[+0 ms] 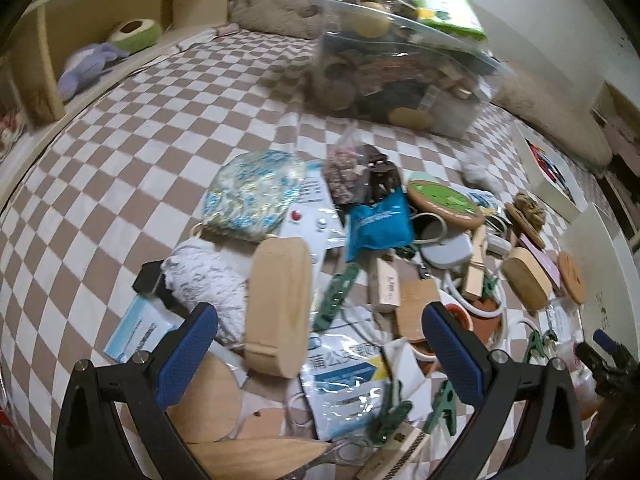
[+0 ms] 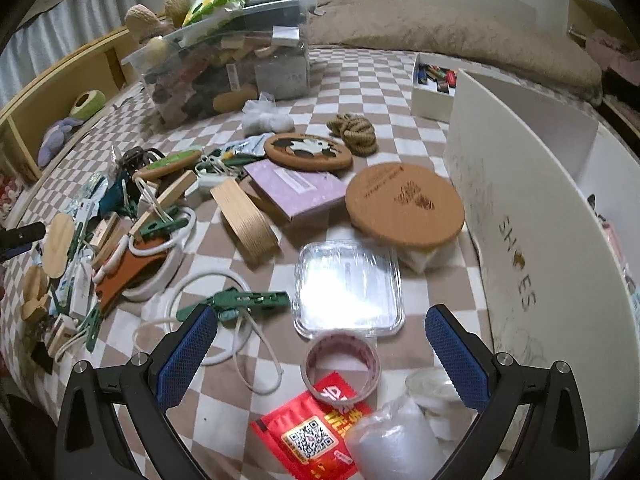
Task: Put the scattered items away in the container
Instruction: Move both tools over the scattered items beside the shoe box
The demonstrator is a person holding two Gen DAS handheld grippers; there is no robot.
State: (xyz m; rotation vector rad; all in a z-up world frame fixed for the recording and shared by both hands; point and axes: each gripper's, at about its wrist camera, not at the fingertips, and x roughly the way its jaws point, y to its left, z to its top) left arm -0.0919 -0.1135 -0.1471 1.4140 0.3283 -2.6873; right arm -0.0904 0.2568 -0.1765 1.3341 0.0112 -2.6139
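A clear plastic container (image 1: 400, 64), heaped with small items, stands at the far side of the checkered bed; in the right wrist view the container (image 2: 224, 60) is far left. My left gripper (image 1: 320, 344) is open over a pile of clutter. A pale wooden oval box (image 1: 278, 304) stands on edge between its fingers, touching neither. My right gripper (image 2: 322, 344) is open, low over a tape roll (image 2: 340, 364), with a red packet (image 2: 312, 432) and a clear square lid (image 2: 348, 288) close by. Neither gripper holds anything.
The pile includes green clips (image 2: 248, 300), a cork mat (image 2: 404, 204), a purple box (image 2: 296, 190), a rope knot (image 2: 354, 132) and white cords (image 2: 208, 280). A white shoe box (image 2: 540, 240) stands to the right. A wooden shelf (image 1: 100, 20) borders the left.
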